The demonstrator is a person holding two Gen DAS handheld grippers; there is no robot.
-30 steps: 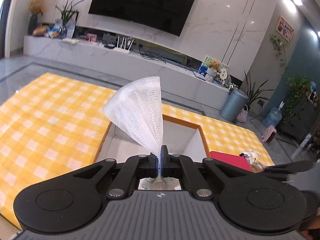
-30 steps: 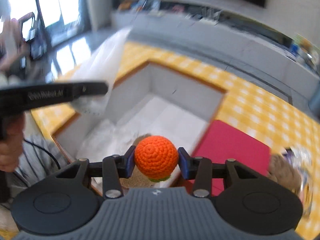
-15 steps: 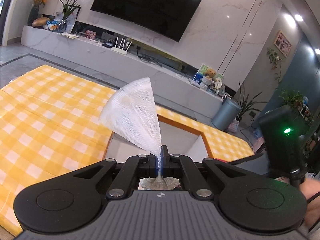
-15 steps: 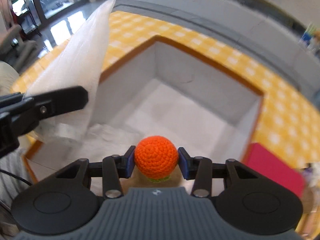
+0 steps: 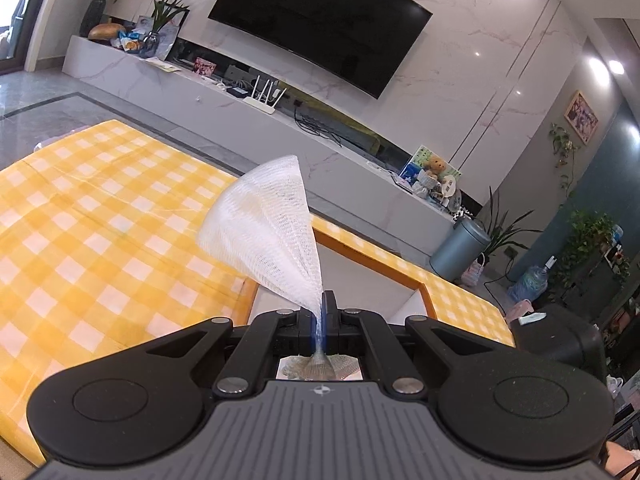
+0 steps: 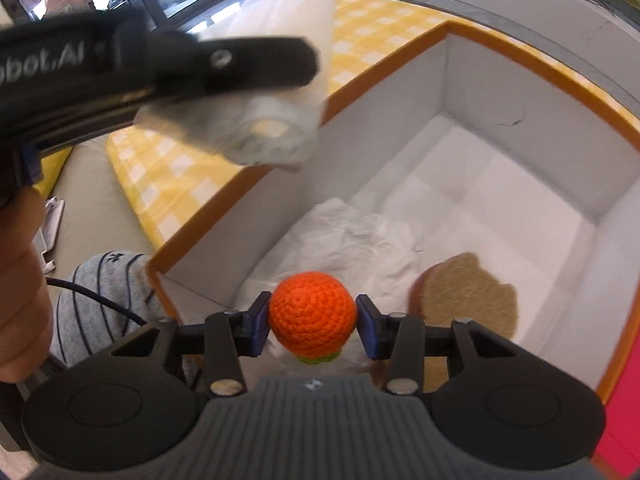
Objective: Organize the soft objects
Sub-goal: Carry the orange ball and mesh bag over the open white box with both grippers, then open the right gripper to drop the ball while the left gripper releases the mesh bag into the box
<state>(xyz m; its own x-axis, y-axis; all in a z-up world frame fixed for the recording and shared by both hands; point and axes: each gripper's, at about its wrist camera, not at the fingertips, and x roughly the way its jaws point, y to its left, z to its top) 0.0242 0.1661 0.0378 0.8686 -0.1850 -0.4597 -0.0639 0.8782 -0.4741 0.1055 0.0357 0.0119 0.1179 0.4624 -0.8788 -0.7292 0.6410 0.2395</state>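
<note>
My left gripper is shut on a white mesh cloth that fans up above the fingers; the cloth also shows in the right wrist view, held over the near left corner of the box. My right gripper is shut on an orange crocheted ball with a green base, held above the near part of the open box. The box has an orange rim and white walls. Inside it lie a crumpled white cloth and a brown furry round thing.
The box sits in a yellow checked mat. A red pad lies right of the box. A TV bench and a grey bin stand behind. The person's striped leg is at the near left.
The right gripper with the ball has moved forward over the box and tilted down into it. The left gripper with the mesh cloth has drifted slightly left and up.
</note>
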